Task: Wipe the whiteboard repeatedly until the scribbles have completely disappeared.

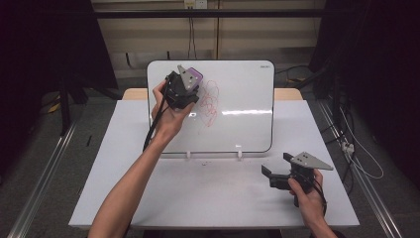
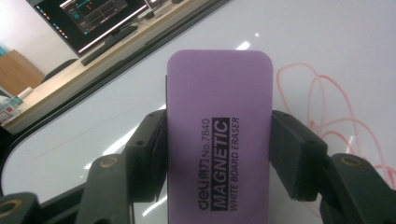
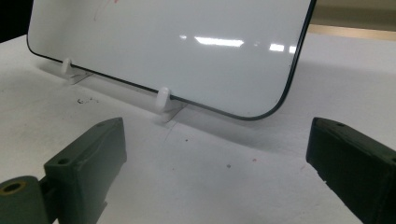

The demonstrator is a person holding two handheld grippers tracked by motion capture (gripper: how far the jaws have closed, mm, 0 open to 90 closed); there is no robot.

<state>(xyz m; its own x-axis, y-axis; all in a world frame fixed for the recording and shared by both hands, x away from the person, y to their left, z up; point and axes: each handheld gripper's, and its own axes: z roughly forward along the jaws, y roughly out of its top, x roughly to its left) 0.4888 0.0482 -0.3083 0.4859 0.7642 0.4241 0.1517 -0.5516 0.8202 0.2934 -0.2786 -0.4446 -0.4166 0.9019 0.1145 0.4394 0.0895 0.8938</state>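
Up in the high view, the left gripper (image 1: 190,82) is raised against the upper left part of a glossy whiteboard (image 1: 242,99), a rounded-corner panel with a thin dark rim that leans back on two small white plastic feet. Clamped between its jaws is a purple eraser (image 1: 196,75), peeking out past the grey three-cornered plate. Just to the right of that gripper runs a tangle of thin red scribble (image 1: 210,101) on the board's shiny face. The right gripper (image 1: 278,171) rests low on the matte white table (image 1: 198,193), near the board's lower right corner and well apart from the eraser, its jaws spread with nothing between them.

Next, the left gripper view: the eraser (image 2: 219,140) is a smooth, flat purple block with rounded corners and black print reading "MAGNETIC WHITE BOARD ERASER". The two black jaws press on its long sides. Beyond and to the right of the jaws, the looping red lines (image 2: 327,112) cross the reflective white surface.

Finally, the right gripper view: the blocky black jaws stand wide apart and empty over the dull, faintly speckled tabletop (image 3: 210,177). Ahead of them the whiteboard (image 3: 187,56) sits in its rounded white clips (image 3: 163,100).
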